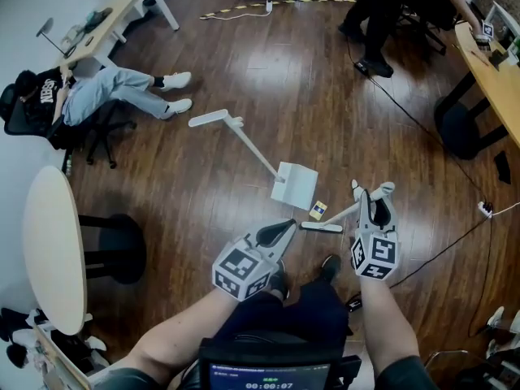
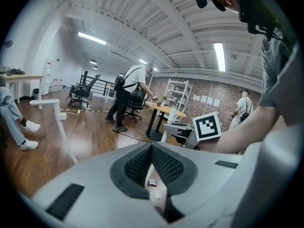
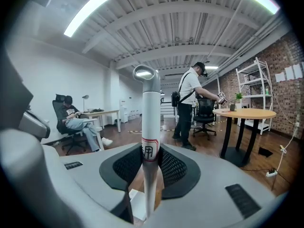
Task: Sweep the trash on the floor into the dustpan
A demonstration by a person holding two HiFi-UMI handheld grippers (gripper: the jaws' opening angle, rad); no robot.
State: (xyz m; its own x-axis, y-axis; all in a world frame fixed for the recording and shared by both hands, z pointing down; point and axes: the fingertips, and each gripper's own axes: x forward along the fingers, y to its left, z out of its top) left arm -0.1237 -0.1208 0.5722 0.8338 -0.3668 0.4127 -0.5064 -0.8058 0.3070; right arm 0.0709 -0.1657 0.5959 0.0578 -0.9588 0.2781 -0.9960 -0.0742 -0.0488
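The right tool (image 3: 149, 167) was seen clamped on a white broom handle (image 3: 150, 122), held upright between the jaws. A red-bordered label (image 3: 148, 152) was wrapped round the handle, with a hanging loop (image 3: 147, 73) at its top. A seated person (image 3: 78, 122) was seen at left, a standing person (image 3: 190, 103) beside a round worktop (image 3: 244, 113).

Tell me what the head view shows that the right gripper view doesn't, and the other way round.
Only the head view: the small yellow trash packet on the brown wooden floor, next to the broom's flat head. Only the right gripper view: the red-bordered label on the white broom handle, and the ceiling strip light. Both: the right gripper shut on that handle, and the seated person in jeans.
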